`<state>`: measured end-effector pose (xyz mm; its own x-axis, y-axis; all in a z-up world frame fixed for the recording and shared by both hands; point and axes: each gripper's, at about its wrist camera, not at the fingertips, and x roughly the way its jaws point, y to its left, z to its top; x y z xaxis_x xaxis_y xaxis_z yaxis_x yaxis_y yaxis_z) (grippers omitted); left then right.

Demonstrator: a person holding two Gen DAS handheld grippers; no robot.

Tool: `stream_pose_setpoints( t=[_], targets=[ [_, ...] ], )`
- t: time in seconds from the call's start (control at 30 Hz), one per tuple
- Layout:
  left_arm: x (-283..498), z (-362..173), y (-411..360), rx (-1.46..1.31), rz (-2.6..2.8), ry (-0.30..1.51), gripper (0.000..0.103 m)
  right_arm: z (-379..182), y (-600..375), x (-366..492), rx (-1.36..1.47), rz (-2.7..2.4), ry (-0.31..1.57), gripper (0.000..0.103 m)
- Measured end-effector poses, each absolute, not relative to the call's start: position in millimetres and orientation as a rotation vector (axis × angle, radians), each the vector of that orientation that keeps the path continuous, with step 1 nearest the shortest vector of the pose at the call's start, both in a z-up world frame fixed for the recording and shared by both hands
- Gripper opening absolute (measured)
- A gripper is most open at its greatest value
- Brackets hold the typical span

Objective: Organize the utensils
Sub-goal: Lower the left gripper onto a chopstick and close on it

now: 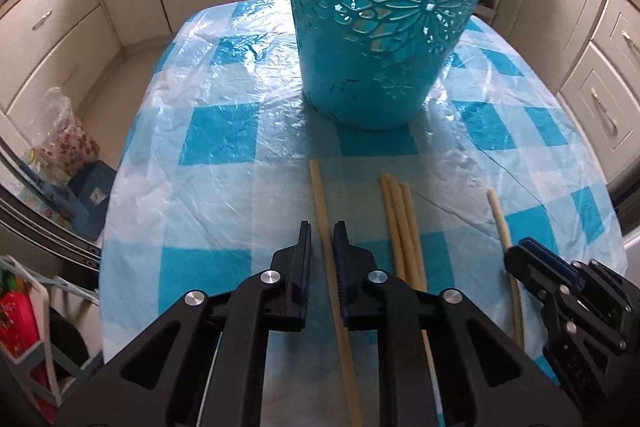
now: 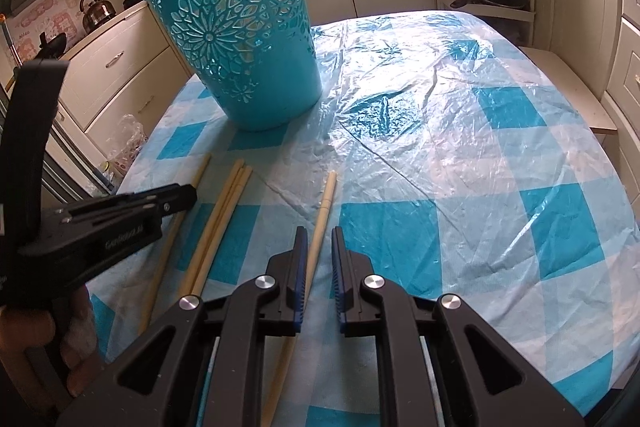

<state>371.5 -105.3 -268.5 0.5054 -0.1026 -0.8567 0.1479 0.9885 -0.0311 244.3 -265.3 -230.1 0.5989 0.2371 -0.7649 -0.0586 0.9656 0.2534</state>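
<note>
Bench point(image 2: 480, 155): covered in a blue-and-white checked cloth under clear plastic film.

Teal cut-out plastic bin point(image 1: 384, 27): upright, toward the far edge.

Chopsticks, pale wood, five, lying near the near edge:
- leftmost chopstick point(image 1: 320, 195), clamped in the left gripper point(image 1: 322, 239);
- bundle of three chopsticks point(image 1: 402, 223), loose, touching one another, between the two grippers;
- rightmost chopstick point(image 2: 325, 203), clamped in the right gripper point(image 2: 320, 243).
</note>
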Motion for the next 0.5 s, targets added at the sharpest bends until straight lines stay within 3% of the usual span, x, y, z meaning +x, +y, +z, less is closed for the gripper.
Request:
stream_pose_setpoints(
  t=[0.17, 0.33, 0.5],
  targets=[
    [378.1, -268.4, -109.9, 0.089, -0.129, 1.026, 0.022, -230.3, -263.8, 245.6, 0.197, 0.166, 0.909, 0.013],
    [380.4, -268.7, -109.6, 0.092, -0.134, 1.015, 0.023, -230.1, -263.6, 246.9, 0.196, 0.16, 0.906, 0.013],
    [381.1, -269.6, -109.2, 0.092, -0.147, 1.0, 0.023, -229.3, -260.7, 250.2, 0.182, 0.151, 0.9, 0.022]
  ],
)
